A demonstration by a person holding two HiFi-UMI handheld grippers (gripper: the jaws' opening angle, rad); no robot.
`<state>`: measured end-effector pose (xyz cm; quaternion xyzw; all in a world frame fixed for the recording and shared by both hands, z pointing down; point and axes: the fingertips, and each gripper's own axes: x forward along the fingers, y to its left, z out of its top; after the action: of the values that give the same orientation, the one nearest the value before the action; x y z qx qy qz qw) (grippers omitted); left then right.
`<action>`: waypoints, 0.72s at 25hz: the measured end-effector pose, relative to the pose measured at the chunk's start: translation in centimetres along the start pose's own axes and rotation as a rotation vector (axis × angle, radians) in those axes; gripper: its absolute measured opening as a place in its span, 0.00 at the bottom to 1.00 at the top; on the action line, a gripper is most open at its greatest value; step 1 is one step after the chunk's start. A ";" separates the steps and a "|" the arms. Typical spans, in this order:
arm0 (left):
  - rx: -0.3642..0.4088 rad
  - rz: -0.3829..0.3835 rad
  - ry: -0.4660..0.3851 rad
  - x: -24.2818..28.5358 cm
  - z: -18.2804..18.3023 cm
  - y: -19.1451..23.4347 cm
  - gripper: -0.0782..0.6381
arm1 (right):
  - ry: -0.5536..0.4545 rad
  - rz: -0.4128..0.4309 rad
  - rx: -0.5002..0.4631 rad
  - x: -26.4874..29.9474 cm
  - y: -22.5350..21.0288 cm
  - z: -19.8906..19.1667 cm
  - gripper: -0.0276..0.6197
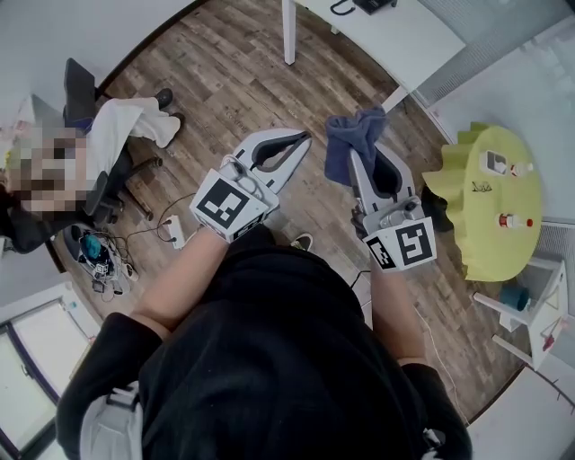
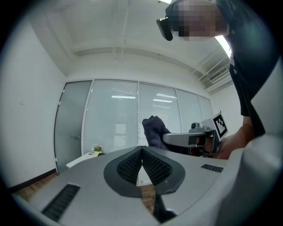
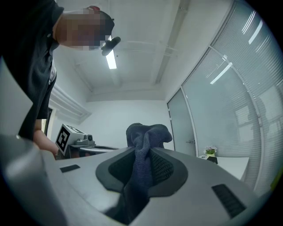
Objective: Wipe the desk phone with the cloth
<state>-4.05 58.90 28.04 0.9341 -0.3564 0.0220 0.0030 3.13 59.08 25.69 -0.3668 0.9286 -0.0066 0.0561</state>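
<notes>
Head view, looking steeply down. A wood-plank floor (image 1: 225,81) fills the ground. A white table (image 1: 404,40) stands at the top and a round green table (image 1: 485,144) at the right, the latter bearing a few small items (image 1: 509,220) too small to tell. A seated person (image 1: 135,121) occupies a chair (image 1: 81,90) at the left.

The operator holds both grippers raised over the floor, side by side and apart.

Left gripper (image 1: 301,142): jaws clenched, pad tips touching, nothing between them (left gripper view).

Right gripper (image 1: 364,162): jaws clamped on a dark blue cloth (image 1: 352,135). In the right gripper view the cloth runs down between the pads and bunches above the jaw tips. In the head view the bunch hangs over the tips toward the left gripper. The left gripper view shows the same bunch at the end of the right gripper, in front of a glass wall (image 2: 119,123).

Phone (image 1: 370,4): a dark unit with a cord, on the white table where the view's top edge cuts it off. It lies well apart from the cloth and both grippers, and nothing touches it.
</notes>
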 end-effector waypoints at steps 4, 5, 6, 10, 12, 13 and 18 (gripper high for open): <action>0.016 0.002 0.010 1.3 0.1 0.9 0.12 | 0.004 -0.004 -0.009 1.0 -1.3 -0.1 0.18; 0.015 0.003 0.010 1.6 0.0 1.4 0.12 | 0.007 -0.008 -0.011 1.4 -1.6 -0.3 0.18; 0.012 0.003 0.010 1.9 -0.1 1.9 0.12 | 0.011 -0.012 -0.014 1.9 -2.0 -0.5 0.18; 0.000 -0.003 -0.002 3.3 -0.4 4.6 0.12 | 0.021 -0.031 -0.030 4.5 -3.6 -1.2 0.18; -0.009 -0.009 -0.010 4.0 -0.5 6.1 0.12 | 0.027 -0.038 -0.038 6.1 -4.2 -1.4 0.18; -0.013 -0.012 -0.014 4.3 -0.4 7.0 0.12 | 0.030 -0.040 -0.044 7.0 -4.5 -1.4 0.18; -0.031 -0.035 -0.022 6.2 -0.7 12.0 0.12 | 0.050 -0.068 -0.057 11.7 -6.6 -1.8 0.18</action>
<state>-7.45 45.90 28.85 0.9401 -0.3405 0.0063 0.0138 -1.05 46.17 26.62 -0.3994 0.9165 0.0087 0.0224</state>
